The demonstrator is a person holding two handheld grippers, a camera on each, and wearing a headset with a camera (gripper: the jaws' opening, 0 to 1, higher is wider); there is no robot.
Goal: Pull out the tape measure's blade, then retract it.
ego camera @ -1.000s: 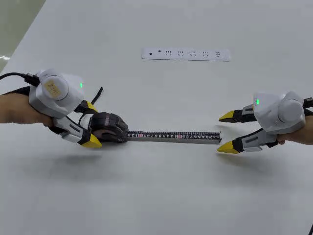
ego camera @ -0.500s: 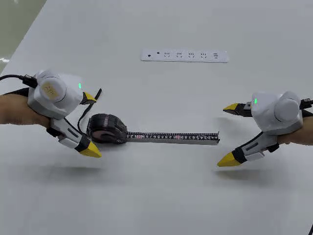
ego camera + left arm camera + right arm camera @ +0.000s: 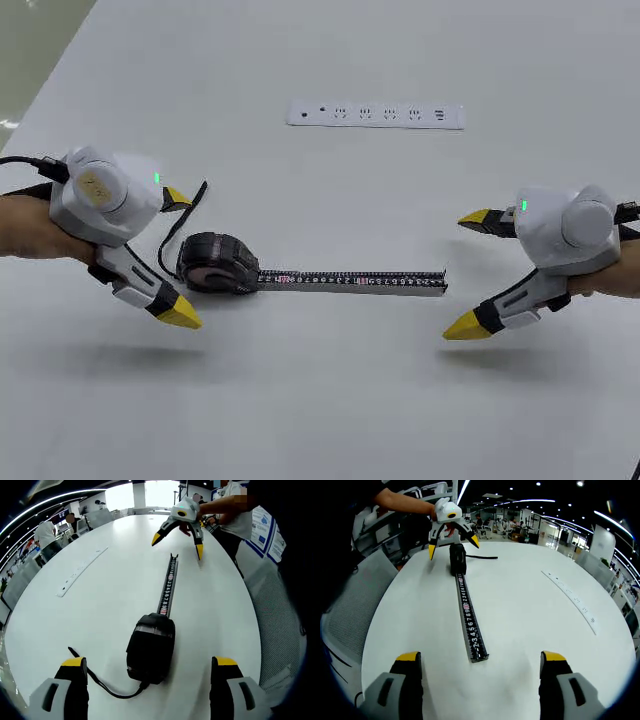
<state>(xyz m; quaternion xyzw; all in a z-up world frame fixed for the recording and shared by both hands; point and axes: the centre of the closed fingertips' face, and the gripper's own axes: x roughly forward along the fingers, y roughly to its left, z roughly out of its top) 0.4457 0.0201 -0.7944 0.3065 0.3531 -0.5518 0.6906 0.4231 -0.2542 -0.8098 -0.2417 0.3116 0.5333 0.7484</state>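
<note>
Gaping wide, the yellow-tipped jaws of the left gripper (image 3: 178, 256) stood just behind the black rubber-cased tape measure (image 3: 218, 262), clear of it. The right gripper (image 3: 467, 270), equally wide, faced the hooked end of the extended numbered blade (image 3: 350, 281), holding nothing. Case and blade lay on the white workbench (image 3: 320, 400); a long white power strip (image 3: 375, 114) lay beyond, well apart.

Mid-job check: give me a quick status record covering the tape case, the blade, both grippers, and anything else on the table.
tape measure case: lying on the white table, not gripped
blade: extended, flat on the table, tip toward the right gripper
left gripper: open, empty, jaw tips at the case's rear end
right gripper: open, empty, just beyond the blade's tip
other: power strip farther back
</note>
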